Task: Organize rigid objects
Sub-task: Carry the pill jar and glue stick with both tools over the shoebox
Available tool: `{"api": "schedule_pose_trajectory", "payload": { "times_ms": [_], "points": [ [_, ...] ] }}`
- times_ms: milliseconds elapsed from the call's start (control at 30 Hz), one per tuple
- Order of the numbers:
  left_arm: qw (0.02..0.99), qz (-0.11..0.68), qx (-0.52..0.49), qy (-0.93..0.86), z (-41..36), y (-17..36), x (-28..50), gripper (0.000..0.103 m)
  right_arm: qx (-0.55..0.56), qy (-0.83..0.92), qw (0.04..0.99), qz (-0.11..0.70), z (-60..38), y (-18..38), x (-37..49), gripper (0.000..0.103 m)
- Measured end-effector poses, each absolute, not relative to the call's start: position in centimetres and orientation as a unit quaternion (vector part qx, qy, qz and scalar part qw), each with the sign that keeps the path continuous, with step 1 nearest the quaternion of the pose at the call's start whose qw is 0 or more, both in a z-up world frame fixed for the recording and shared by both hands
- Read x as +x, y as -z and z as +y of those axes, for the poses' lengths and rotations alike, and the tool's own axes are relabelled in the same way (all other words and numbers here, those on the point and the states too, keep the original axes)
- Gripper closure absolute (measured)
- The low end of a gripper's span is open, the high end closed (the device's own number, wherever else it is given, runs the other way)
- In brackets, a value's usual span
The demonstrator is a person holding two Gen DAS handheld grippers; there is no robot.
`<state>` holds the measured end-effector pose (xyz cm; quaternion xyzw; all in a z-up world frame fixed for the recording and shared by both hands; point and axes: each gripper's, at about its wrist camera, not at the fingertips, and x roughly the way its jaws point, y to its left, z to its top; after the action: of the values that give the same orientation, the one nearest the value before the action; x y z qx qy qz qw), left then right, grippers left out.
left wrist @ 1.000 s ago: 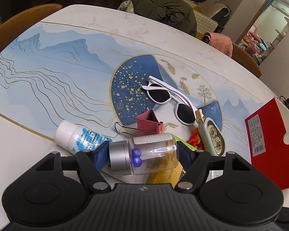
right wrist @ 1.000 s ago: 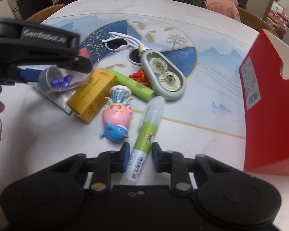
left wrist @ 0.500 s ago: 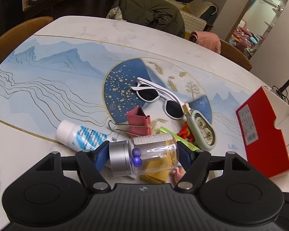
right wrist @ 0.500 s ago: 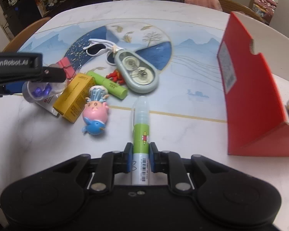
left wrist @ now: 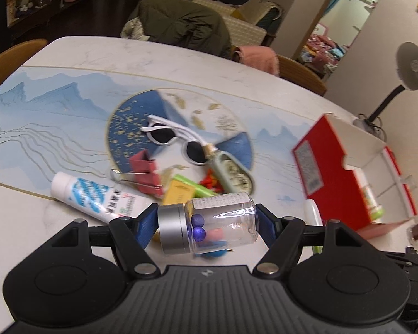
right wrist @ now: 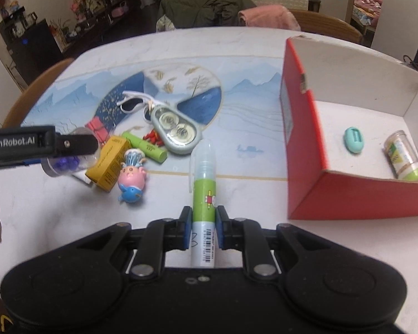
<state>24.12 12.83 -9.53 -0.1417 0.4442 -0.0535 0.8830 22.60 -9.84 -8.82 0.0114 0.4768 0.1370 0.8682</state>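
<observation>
My left gripper [left wrist: 206, 224] is shut on a clear jar [left wrist: 221, 222] with a silver lid and blue beads inside, held sideways above the table. My right gripper [right wrist: 204, 224] is shut on a green and white glue bottle [right wrist: 204, 183], lifted and pointing forward. The red box [right wrist: 301, 128] stands open at the right, holding a teal oval thing [right wrist: 354, 140] and a small green-capped bottle [right wrist: 405, 156]. The left gripper [right wrist: 39, 144] with its jar also shows at the left of the right wrist view.
A pile lies mid-table: white sunglasses [left wrist: 175, 139], red binder clip [left wrist: 145, 171], white tube [left wrist: 93, 196], yellow box [right wrist: 108, 162], green stick [right wrist: 147, 146], grey-green oval case [right wrist: 175, 132], pig toy [right wrist: 132, 179]. A desk lamp [left wrist: 409, 66] stands behind the box. Chairs ring the table.
Both grippers have risen and swung right toward the red box, each carrying its object. The box's inside has come into the right wrist view. The right jaws tightened on the glue bottle.
</observation>
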Motion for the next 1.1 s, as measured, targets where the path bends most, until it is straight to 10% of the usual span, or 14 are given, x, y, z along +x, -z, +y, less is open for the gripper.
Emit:
{"api": "schedule_pose_trajectory", "payload": {
  "times_ms": [1100],
  "points": [
    [0.893,0.415,-0.077,0.155,-2.4,3.9,24.7,0.030,0.063,-0.105,0.893,0.433,-24.0,3.0,23.4,0.087]
  ]
}}
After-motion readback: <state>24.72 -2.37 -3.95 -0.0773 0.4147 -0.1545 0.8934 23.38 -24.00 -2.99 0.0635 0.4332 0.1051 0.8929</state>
